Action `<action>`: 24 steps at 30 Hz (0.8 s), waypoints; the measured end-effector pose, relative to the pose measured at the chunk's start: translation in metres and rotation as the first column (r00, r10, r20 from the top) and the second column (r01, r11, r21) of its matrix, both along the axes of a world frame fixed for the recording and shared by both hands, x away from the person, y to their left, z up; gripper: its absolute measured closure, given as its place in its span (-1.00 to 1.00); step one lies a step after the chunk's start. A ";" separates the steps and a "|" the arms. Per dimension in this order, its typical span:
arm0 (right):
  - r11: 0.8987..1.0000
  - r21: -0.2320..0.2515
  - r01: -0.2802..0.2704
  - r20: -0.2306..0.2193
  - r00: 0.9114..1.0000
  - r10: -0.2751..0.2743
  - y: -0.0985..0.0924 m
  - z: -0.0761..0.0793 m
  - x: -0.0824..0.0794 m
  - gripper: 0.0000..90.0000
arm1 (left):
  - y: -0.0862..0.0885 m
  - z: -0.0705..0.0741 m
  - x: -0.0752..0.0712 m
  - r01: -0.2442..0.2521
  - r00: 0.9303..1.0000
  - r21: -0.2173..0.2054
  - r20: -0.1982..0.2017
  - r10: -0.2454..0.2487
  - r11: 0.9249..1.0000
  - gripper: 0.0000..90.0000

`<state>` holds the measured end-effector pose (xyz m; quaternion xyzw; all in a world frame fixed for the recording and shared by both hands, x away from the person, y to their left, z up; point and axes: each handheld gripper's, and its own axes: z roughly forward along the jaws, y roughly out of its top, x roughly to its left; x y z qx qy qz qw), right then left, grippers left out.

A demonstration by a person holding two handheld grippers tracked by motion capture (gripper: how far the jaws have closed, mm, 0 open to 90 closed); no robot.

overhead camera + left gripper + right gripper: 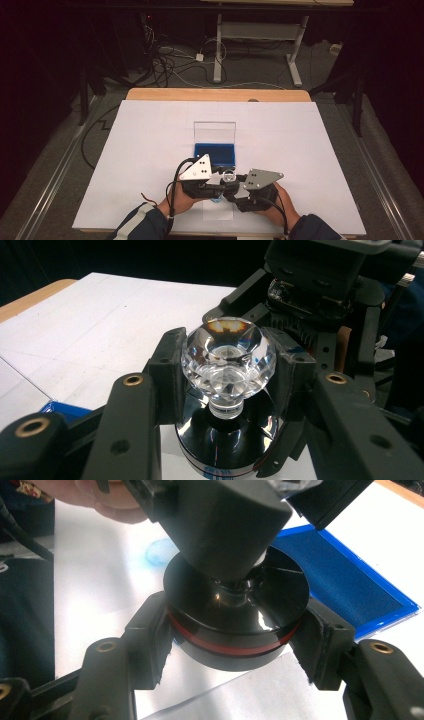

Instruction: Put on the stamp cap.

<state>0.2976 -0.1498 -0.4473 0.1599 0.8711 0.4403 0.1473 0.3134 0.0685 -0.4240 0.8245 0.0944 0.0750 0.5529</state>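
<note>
A faceted clear crystal knob [227, 365] sat clamped between the two black jaws of the left gripper [227, 372], the pads pressing its flanks at 9 and 3 o'clock. The knob was glassy and many-sided, shaped like a cut gem, with an amber glint at its 12 o'clock edge and a short clear stem at 6 o'clock. That stem met the centre of a round black base [235, 625], glossy and dished on top, with a thin red band around its side.

The right gripper [235, 640] was clenched on that base, its jaws gripping the rim at 9 and 3 o'clock in the right gripper view. Their pads looked matte and slightly ragged at the edges.

In the high view, the knob [229, 175] was held above the near edge of the table, at 6 o'clock from the table's middle, between the left gripper [220, 186] and the right gripper [236, 190], each topped by a grey three-cornered plate.

At 12 o'clock from the knob lay an open case [215, 154] with a flat blue, felt-like tray and a clear lid standing upright behind it. Everything rested over a smooth white sheet [150, 150] covering the wooden table [200, 94].
</note>
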 end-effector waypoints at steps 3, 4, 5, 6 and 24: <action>1.000 -0.001 0.002 0.015 1.000 -0.002 0.000 0.000 -0.001 -0.15 | 0.001 0.001 0.000 -0.001 1.000 -0.001 -0.001 0.001 1.000 0.21; 1.000 -0.011 0.003 0.026 1.000 -0.003 0.000 0.001 -0.001 -0.15 | 0.001 0.001 0.000 -0.002 1.000 0.000 -0.001 0.002 1.000 0.21; 1.000 -0.015 0.005 0.032 0.999 -0.004 0.000 0.001 -0.002 -0.15 | 0.001 0.000 0.001 -0.004 1.000 -0.006 -0.007 0.004 1.000 0.21; 1.000 -0.017 0.006 0.034 0.999 -0.006 0.000 0.001 -0.002 -0.15 | 0.001 -0.001 0.001 -0.003 1.000 -0.005 -0.013 0.003 1.000 0.21; 1.000 0.006 -0.009 -0.062 0.998 0.009 0.004 -0.003 0.000 -0.14 | -0.006 -0.005 -0.008 0.001 0.998 0.030 0.066 -0.003 1.000 0.21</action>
